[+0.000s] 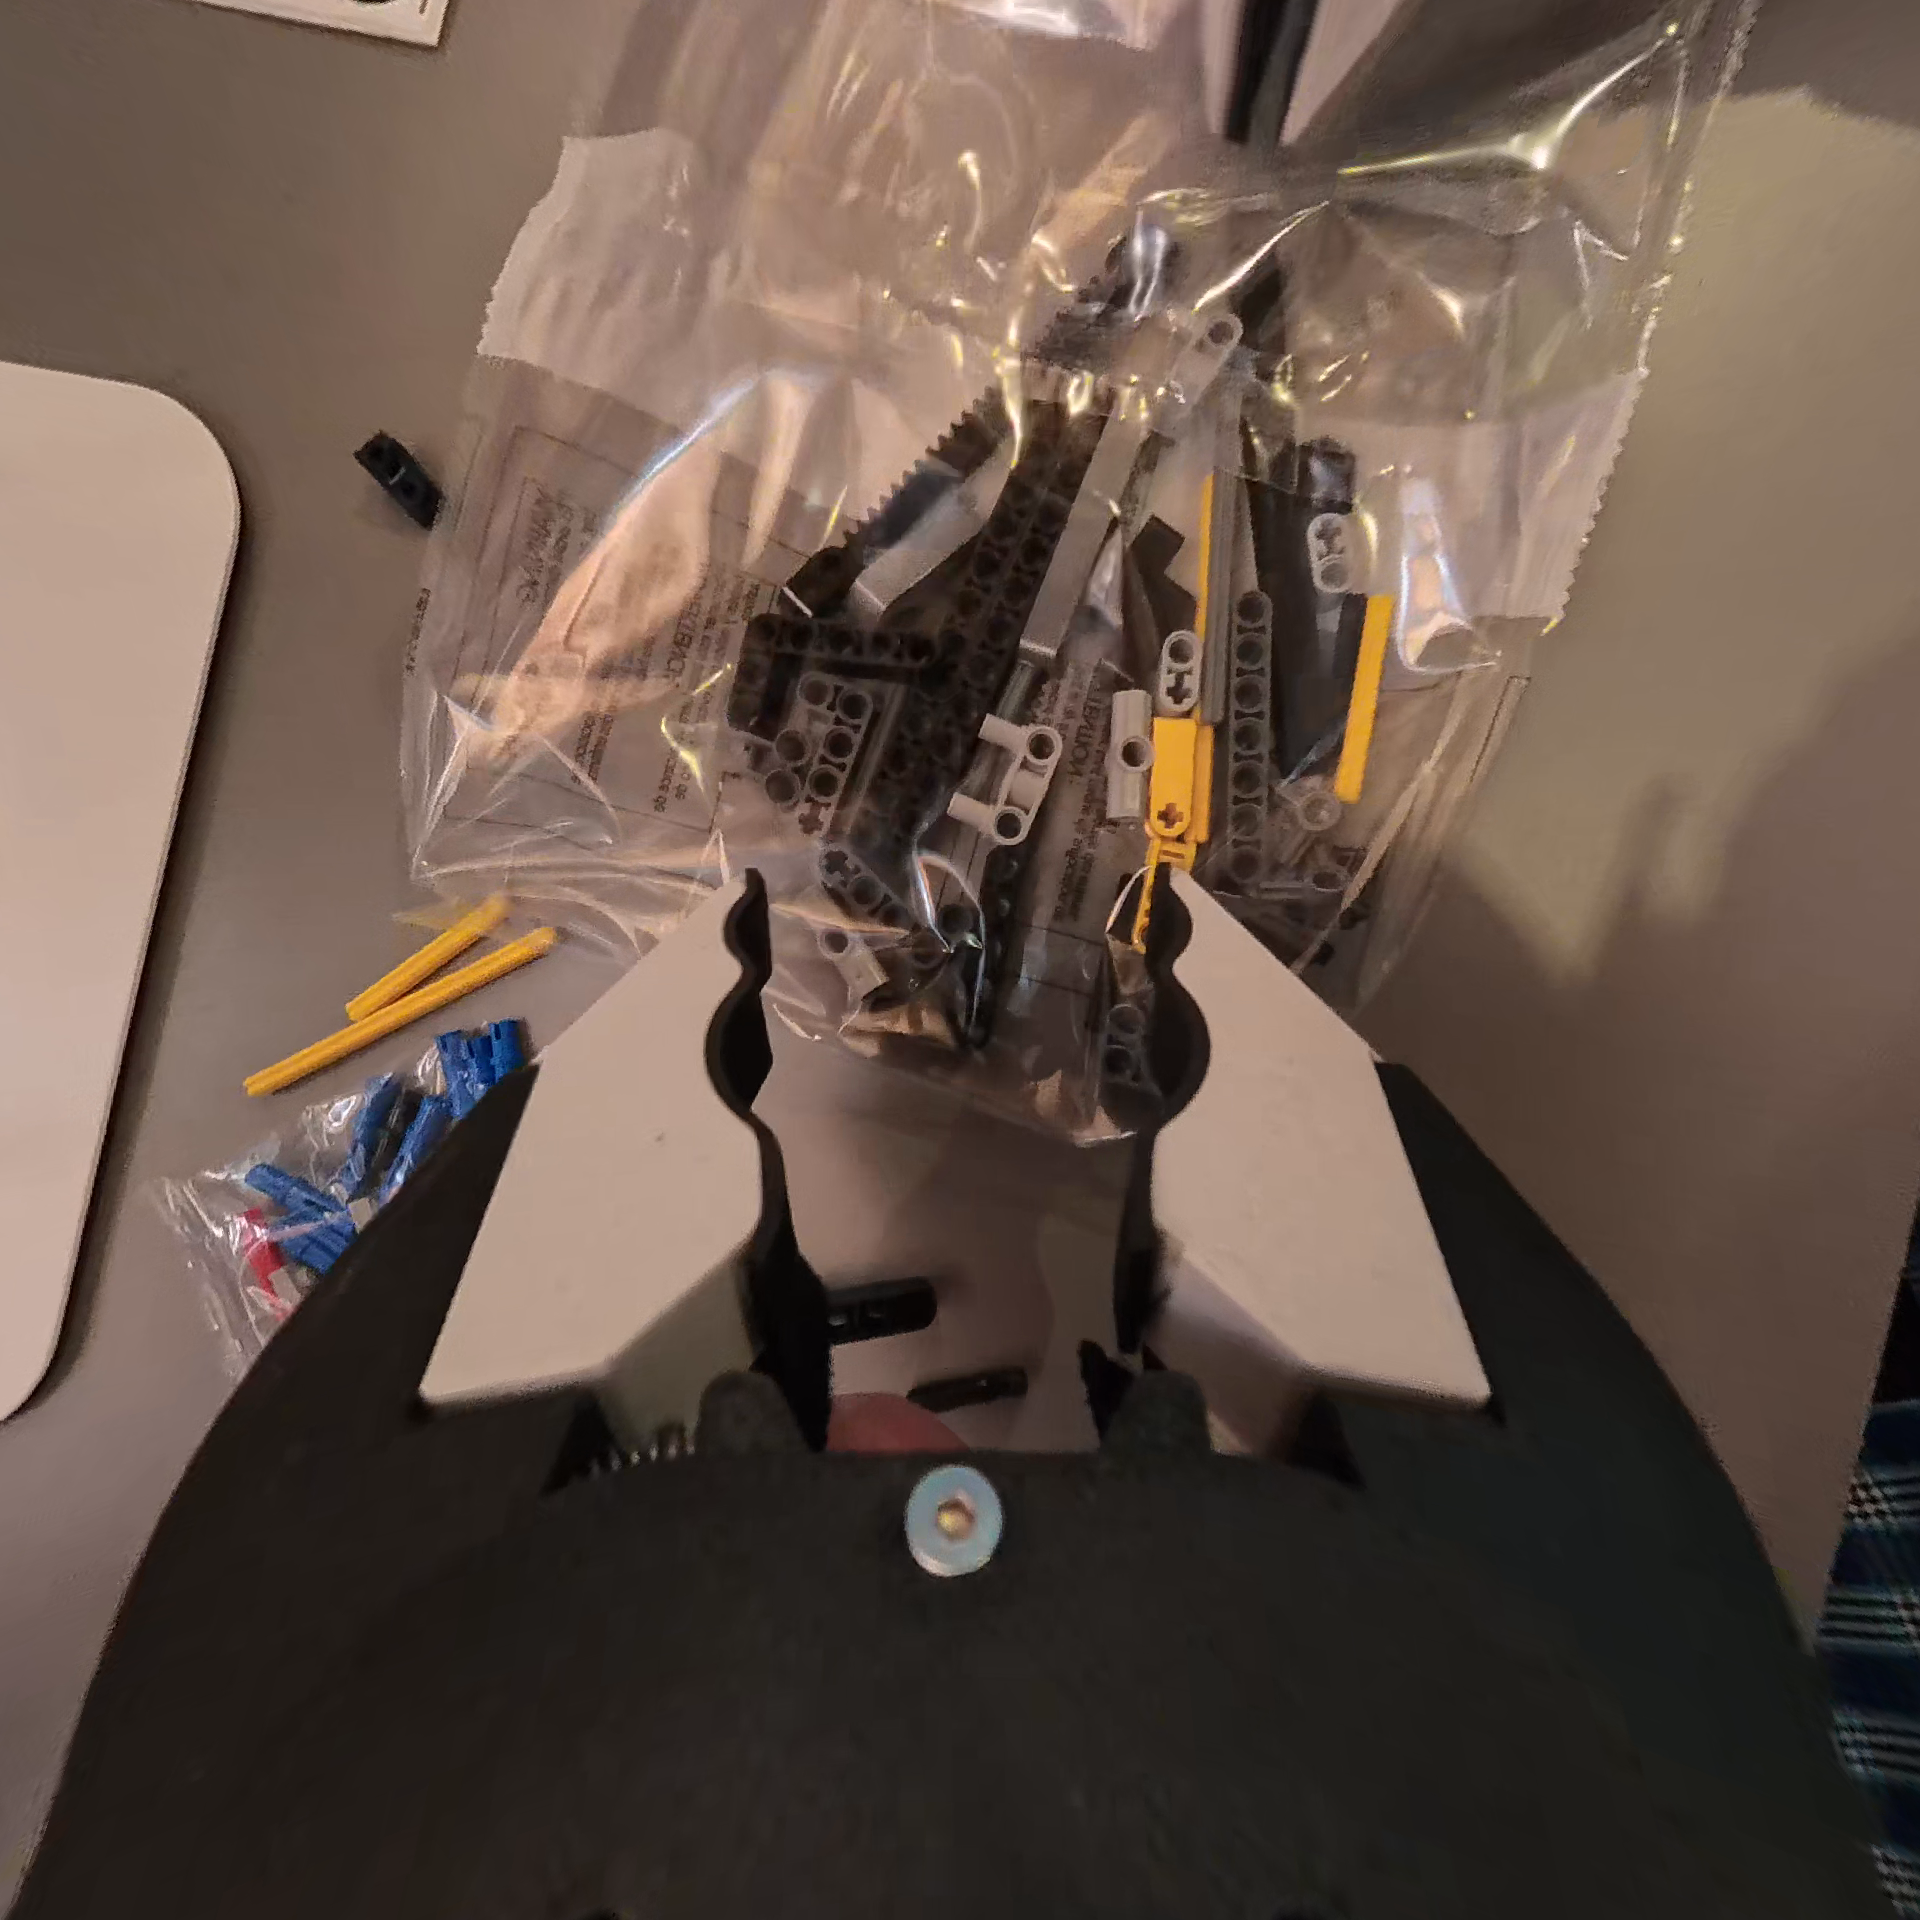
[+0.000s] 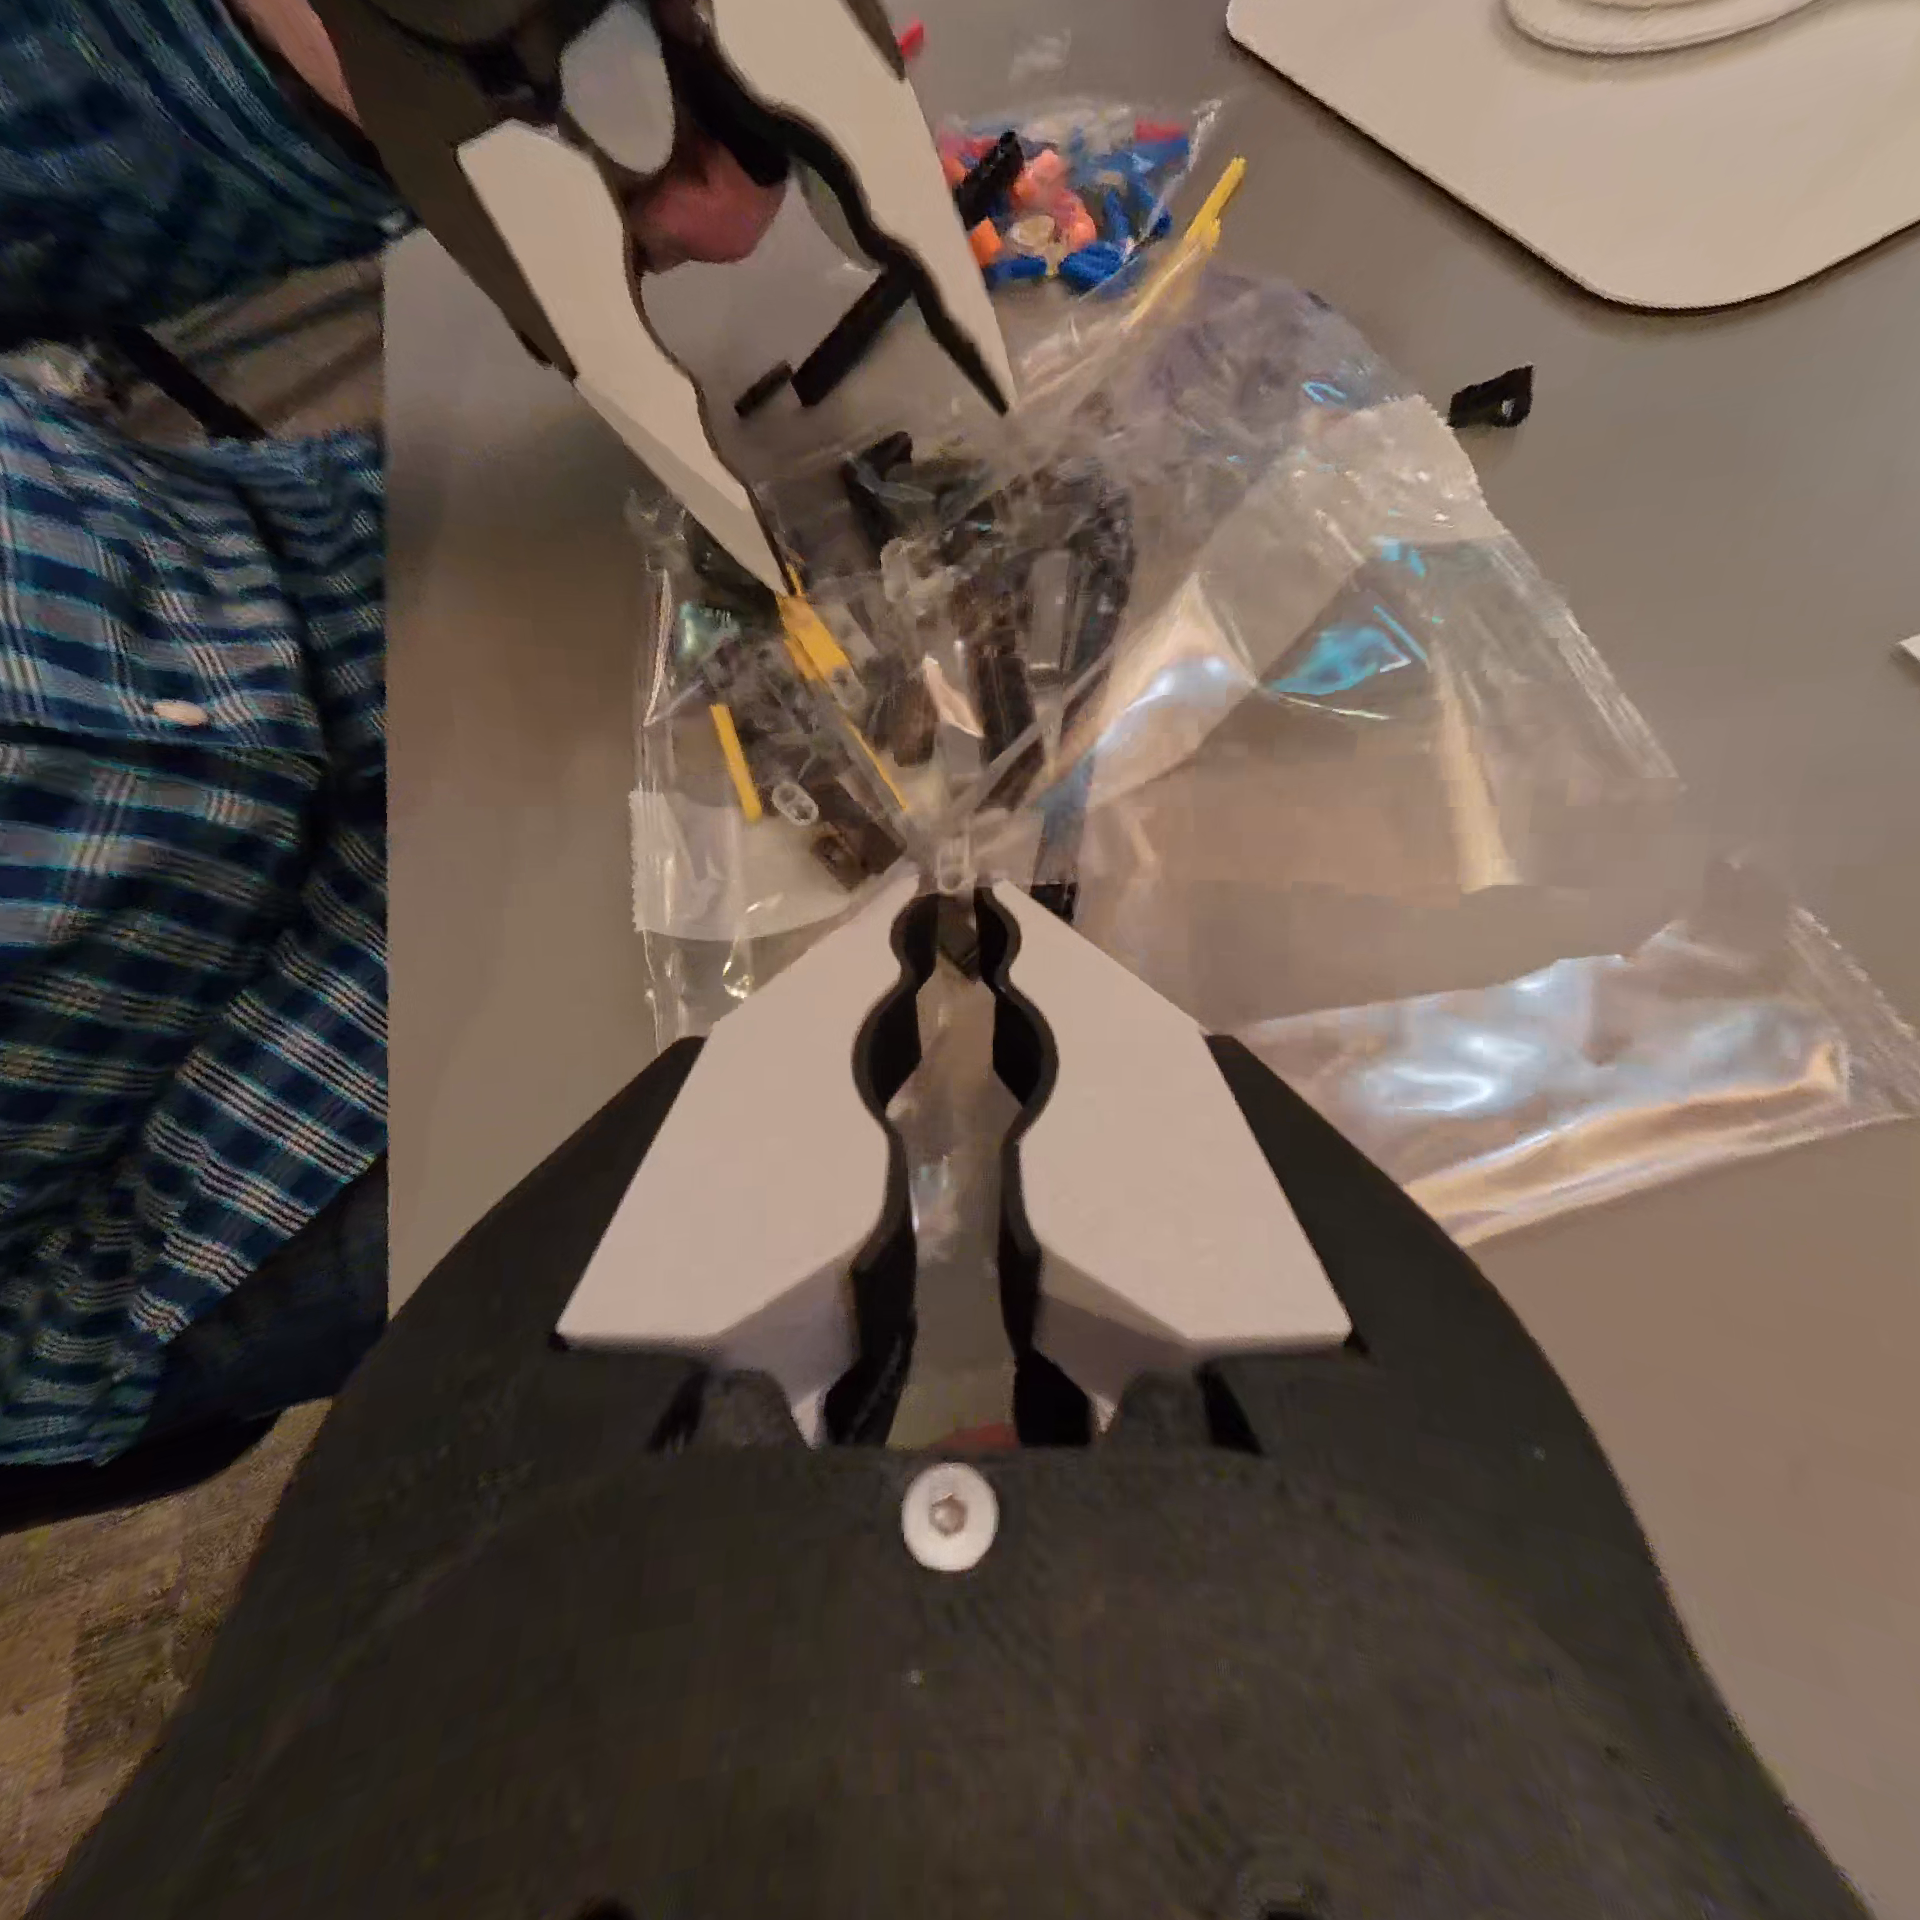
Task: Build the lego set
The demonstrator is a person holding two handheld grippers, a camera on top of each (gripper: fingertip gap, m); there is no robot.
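Grey tabletop [image 1: 260, 260] carries clear parts bag [image 1: 644, 582]. Your right gripper [image 2: 951, 894] pinches its film; left gripper [image 1: 956, 904] gapes empty over it. Film light, slippery: grip torn edge.

A grey table [image 1: 208, 208] holds a white rounded mat [image 1: 94, 831]; patterned carpet [image 2: 104, 1621] lies below.

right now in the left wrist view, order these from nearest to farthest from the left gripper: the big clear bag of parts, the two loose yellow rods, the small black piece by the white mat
Measured from the left gripper:
1. big clear bag of parts, directly under the open fingertips.
2. two loose yellow rods, on the table to the left.
3. small black piece, farther up and left, beside the white mat.
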